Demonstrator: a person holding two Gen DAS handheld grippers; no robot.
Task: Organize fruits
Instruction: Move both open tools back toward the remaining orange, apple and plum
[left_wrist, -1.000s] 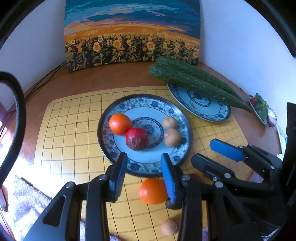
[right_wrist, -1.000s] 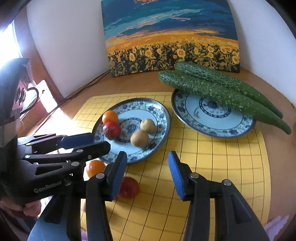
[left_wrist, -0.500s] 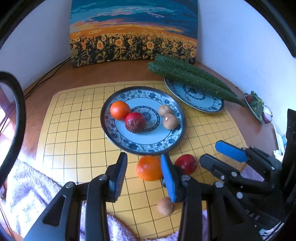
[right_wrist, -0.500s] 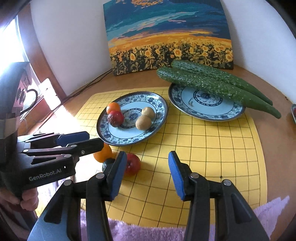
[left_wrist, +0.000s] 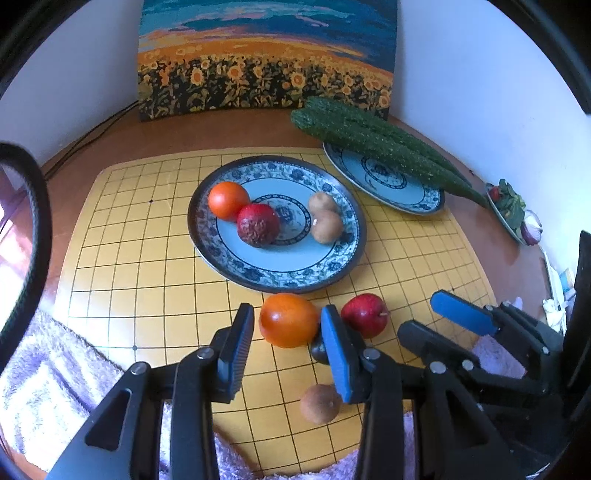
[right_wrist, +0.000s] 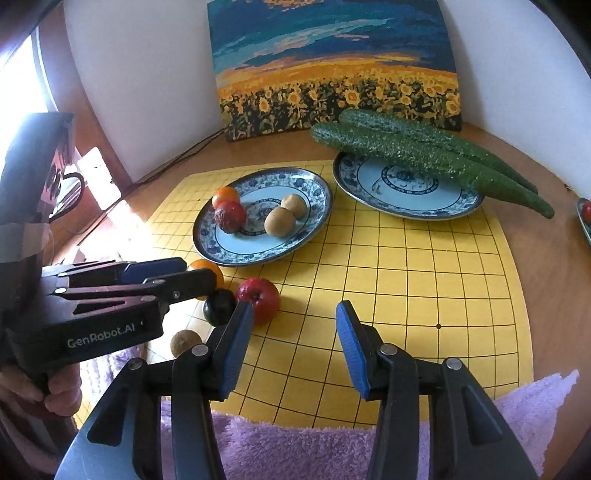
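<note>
Between the blue pads of our left gripper (left_wrist: 287, 334), whose jaws stand partly apart and grip nothing, sits a loose orange fruit (left_wrist: 288, 319) on the yellow grid mat (left_wrist: 147, 266); the pads flank it without pressing. A second ago this gripper hung closer over the near rim of the fruit plate, with the orange only half showing below its tips; since then our view has drawn back toward the mat's near edge, and the orange now lies framed squarely in the gap. Just right of it lies a red apple (left_wrist: 364, 315), with a small dark round fruit (right_wrist: 219, 307) tucked between the two and a small brown fruit (left_wrist: 319, 403) nearer us. Our right gripper (right_wrist: 293, 338) is also partly open and empty, hovering over bare mat with the apple just beside its left pad; it too has pulled back across the mat. Beyond them, the blue patterned plate (left_wrist: 343, 254) already holds an orange fruit, a wrinkled dark red fruit and two brown ones. A second blue plate (right_wrist: 369, 192) further right carries two long green cucumbers (right_wrist: 424, 155). We judge that four fruits remain to be sorted, and that the pull-back has lined up the left gripper for the orange.
</note>
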